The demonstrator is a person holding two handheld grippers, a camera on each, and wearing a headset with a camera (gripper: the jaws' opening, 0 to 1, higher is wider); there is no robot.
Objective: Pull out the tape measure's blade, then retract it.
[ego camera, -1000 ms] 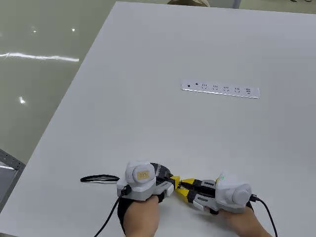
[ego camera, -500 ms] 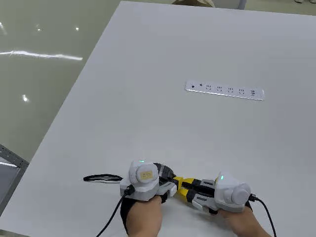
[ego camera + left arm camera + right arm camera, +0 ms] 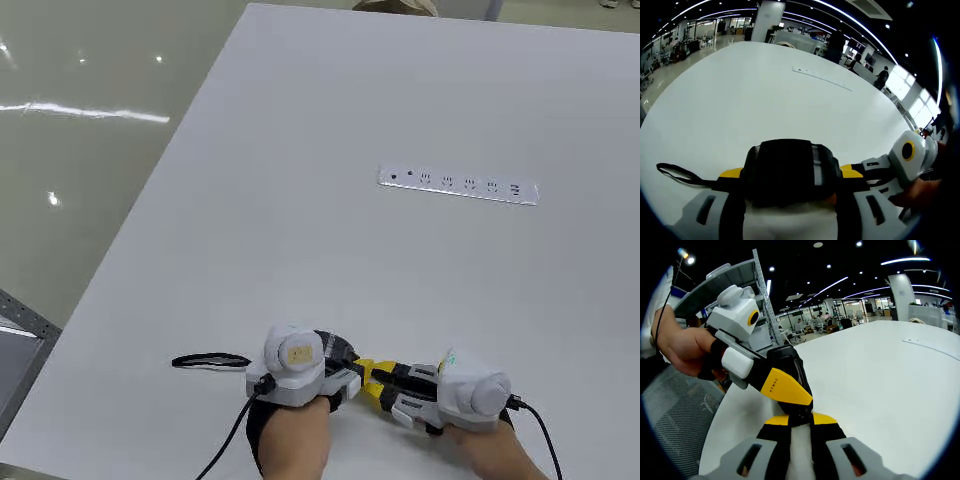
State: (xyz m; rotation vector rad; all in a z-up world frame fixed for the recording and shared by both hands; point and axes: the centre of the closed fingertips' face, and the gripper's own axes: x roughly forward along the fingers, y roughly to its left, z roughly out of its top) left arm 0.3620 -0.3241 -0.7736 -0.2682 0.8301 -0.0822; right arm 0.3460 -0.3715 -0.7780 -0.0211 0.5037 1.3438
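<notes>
Strap: a black wrist strap [image 3: 205, 360] lay loose on the white worktop [image 3: 330, 150], trailing left from the case.
Left claw: the left claw [image 3: 345, 375] was clamped across the tape measure [image 3: 790, 170], one jaw on each flat side, low over the near edge of the worktop.
Tape measure: a black case with grey bands, held just above the worktop between the two claws.
Case contents: no length of blade showed outside the case, so it was judged to be wound up inside.
Handling: the case looked rigid and compact, and its flat sides suited a firm squeeze. The blade would likely be thin, springy steel that kinks if bent sideways and snaps back when freed. The end hook at the case mouth seemed the place to grip, pulling straight out.
Right claw: the right claw [image 3: 800, 420] had its jaws pressed together, tips touching the case mouth. Whether the hook sat between them could not be made out.
Power strip: a white power strip [image 3: 458, 185] lay well apart, further back on the worktop.
</notes>
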